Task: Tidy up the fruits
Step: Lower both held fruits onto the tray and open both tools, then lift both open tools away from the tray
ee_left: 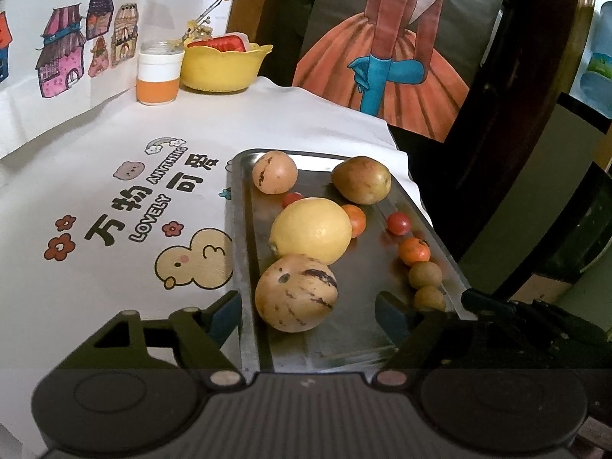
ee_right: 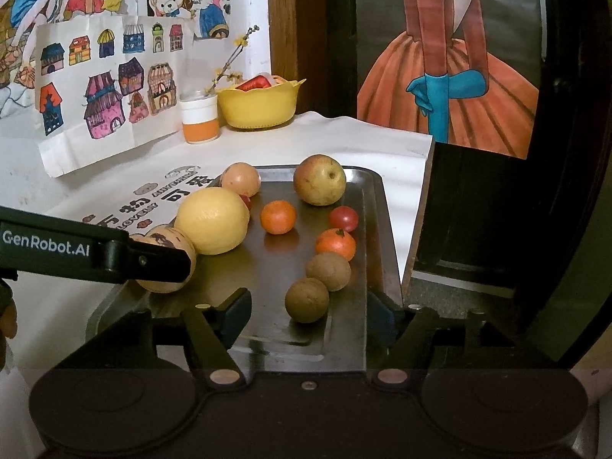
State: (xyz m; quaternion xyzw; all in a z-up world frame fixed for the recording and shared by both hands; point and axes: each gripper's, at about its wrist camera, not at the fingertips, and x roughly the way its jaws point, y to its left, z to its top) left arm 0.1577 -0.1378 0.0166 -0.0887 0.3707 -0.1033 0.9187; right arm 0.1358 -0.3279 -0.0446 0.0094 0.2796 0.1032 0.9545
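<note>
Tablecloth (ee_left: 114, 134): white, printed with cartoons and lettering, left half of the left wrist view.
Cup and bowl: orange-banded cup (ee_left: 158, 72) beside a yellow bowl (ee_left: 223, 67), upper left, well apart from the fruit.
Tray (ee_left: 246, 267): metal, centre of both views, its long axis running away from the cameras.
Left column of fruit: striped pepino melon (ee_left: 296, 292) nearest, lemon (ee_left: 310, 229) touching it behind, a second striped melon (ee_left: 274, 172) at the far corner.
Left gripper (ee_left: 310, 317): jaws wide apart, straddling the near striped melon without touching it that I can tell; in the right wrist view its arm crosses in front of that melon.
Right column: two brown longans (ee_right: 317, 283), a tangerine (ee_right: 336, 244), a cherry tomato (ee_right: 343, 218), a pear (ee_right: 319, 184) farthest.
Right gripper (ee_right: 306, 317): spread open, empty, nearest longan just ahead between its fingers.
Deciding relation: the melon lies dead ahead of the left gripper, so that hand is likely nearer to a grasp.
</note>
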